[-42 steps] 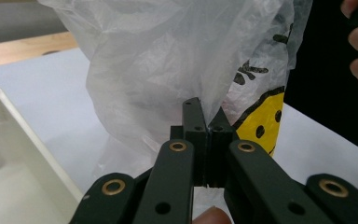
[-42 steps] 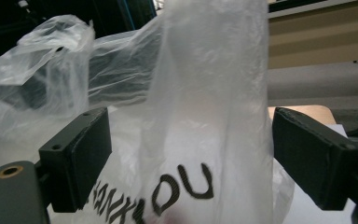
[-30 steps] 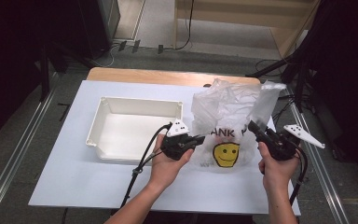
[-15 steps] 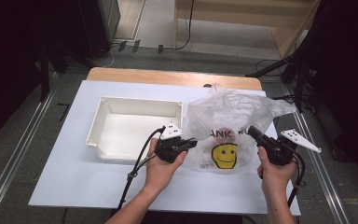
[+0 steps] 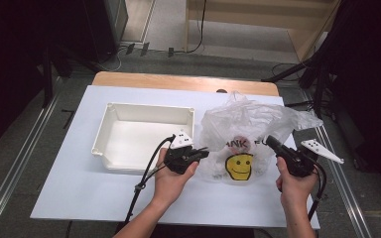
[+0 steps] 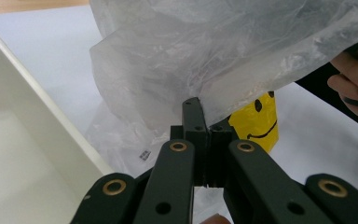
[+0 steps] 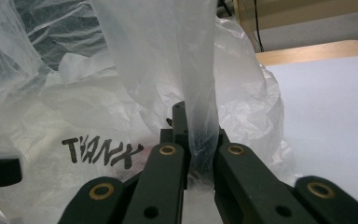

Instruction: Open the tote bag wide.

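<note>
Down on the white table (image 5: 79, 198) sits a crumpled clear plastic bag (image 5: 248, 124), printed with a yellow smiley face (image 5: 239, 166) and dark lettering, just right of a white tray (image 5: 144, 136). As far as the high view lets me judge, the tray holds nothing; its pale floor is bare. What the bag holds is harder to say, since the film is too creased and cloudy to see through, though it stands puffed up rather than flat.

Each side of the bag is pinched. The left gripper (image 6: 204, 122) has its jaws closed tight on a fold of film at the bag's left edge, next to the tray's near right corner. The right gripper (image 7: 196, 135) has just closed, and a twisted strip of the plastic runs up from between its jaws. In the high view the left gripper (image 5: 201, 154) and right gripper (image 5: 270, 142) flank the smiley face, the bag resting on the table between them.
</note>
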A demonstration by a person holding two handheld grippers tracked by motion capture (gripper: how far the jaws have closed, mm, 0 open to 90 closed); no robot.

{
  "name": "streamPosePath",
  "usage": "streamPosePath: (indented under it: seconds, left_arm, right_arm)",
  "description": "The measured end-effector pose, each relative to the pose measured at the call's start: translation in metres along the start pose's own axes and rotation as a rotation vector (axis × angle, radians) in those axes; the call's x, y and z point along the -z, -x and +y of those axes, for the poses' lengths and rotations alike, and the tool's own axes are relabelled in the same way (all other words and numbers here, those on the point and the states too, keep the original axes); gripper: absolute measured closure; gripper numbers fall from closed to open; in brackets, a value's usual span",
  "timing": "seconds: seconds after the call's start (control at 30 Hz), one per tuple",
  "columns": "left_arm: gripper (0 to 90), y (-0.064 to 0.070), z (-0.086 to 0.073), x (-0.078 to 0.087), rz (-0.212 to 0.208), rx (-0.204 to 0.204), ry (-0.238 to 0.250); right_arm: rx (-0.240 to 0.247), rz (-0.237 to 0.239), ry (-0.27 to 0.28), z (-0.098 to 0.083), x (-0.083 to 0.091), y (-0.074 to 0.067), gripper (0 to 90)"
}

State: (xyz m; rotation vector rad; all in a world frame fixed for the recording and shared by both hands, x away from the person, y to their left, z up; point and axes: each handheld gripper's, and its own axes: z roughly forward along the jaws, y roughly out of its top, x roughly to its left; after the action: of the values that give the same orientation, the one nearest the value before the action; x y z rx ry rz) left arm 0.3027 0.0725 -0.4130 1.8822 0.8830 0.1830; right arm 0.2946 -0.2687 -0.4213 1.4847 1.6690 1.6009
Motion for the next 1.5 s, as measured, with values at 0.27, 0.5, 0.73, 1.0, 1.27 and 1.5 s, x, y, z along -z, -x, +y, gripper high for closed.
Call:
streamPosePath:
  seconds: [0.27,0.5,0.73,1.0,1.27,1.5]
  left_arm:
    - [84.3,0.0,0.001,0.002,0.001,0.012,0.04]
    - [37.4,0.007,0.013,0.009,0.075,0.04,0.119]
    - [24.3,0.014,0.032,0.026,0.14,0.027,0.209]
    - [46.8,0.017,0.05,0.025,0.13,-0.013,0.225]
    - [86.8,0.009,0.032,-0.001,0.056,0.045,0.102]
    - [89.6,0.009,0.012,-0.019,0.051,0.073,0.019]
  right_arm:
    - [0.009,-0.023,-0.061,-0.015,0.001,0.005,90.0]
    - [0.035,0.006,-0.125,-0.023,0.001,0.001,90.0]
    - [0.042,0.017,-0.174,-0.031,-0.007,0.006,90.0]
    - [0.114,0.036,-0.246,-0.043,-0.013,0.004,90.0]
    - [0.055,-0.025,-0.237,-0.042,-0.005,0.021,67.4]
    - [0.049,-0.114,-0.242,-0.043,0.0,0.031,60.1]
